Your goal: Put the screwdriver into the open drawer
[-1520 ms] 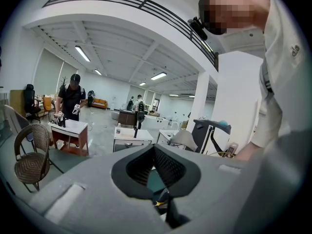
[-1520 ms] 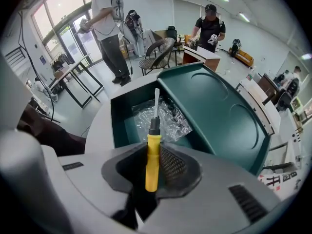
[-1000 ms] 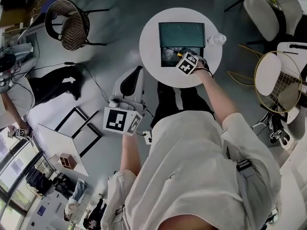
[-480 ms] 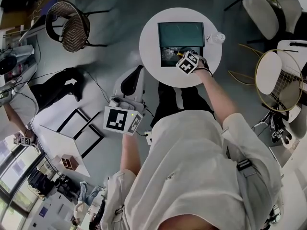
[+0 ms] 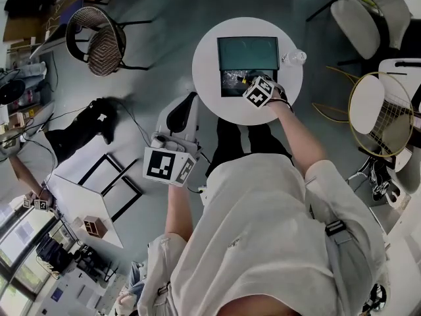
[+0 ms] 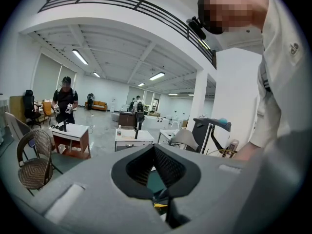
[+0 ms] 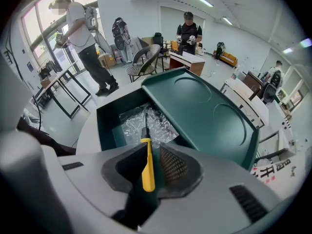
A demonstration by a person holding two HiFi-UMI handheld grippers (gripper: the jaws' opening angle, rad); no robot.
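On the round white table (image 5: pixel 209 96) stands a dark green drawer unit (image 5: pixel 248 50). Its drawer (image 5: pixel 231 83) is pulled out toward me, with crinkled clear plastic (image 7: pixel 139 126) inside. My right gripper (image 5: pixel 258 91) hovers at the drawer's front right corner. It is shut on a yellow-handled screwdriver (image 7: pixel 146 165) whose shaft points forward over the plastic in the drawer (image 7: pixel 105 118). The right gripper (image 7: pixel 153 149) aims down into the drawer. My left gripper (image 5: pixel 170 165) hangs low beside my body, away from the table. In its own view the left gripper (image 6: pixel 155 151) is shut on nothing.
A small clear bottle (image 5: pixel 294 58) stands on the table right of the unit. A wicker chair (image 5: pixel 99 41) is at the far left, a gold wire chair (image 5: pixel 381 110) and a white chair (image 5: pixel 358 12) at the right. Other people and tables fill the room.
The right gripper stays at the drawer's front with the screwdriver, shifting only slightly. The left gripper has not moved. A dark-clothed person at the left has shifted.
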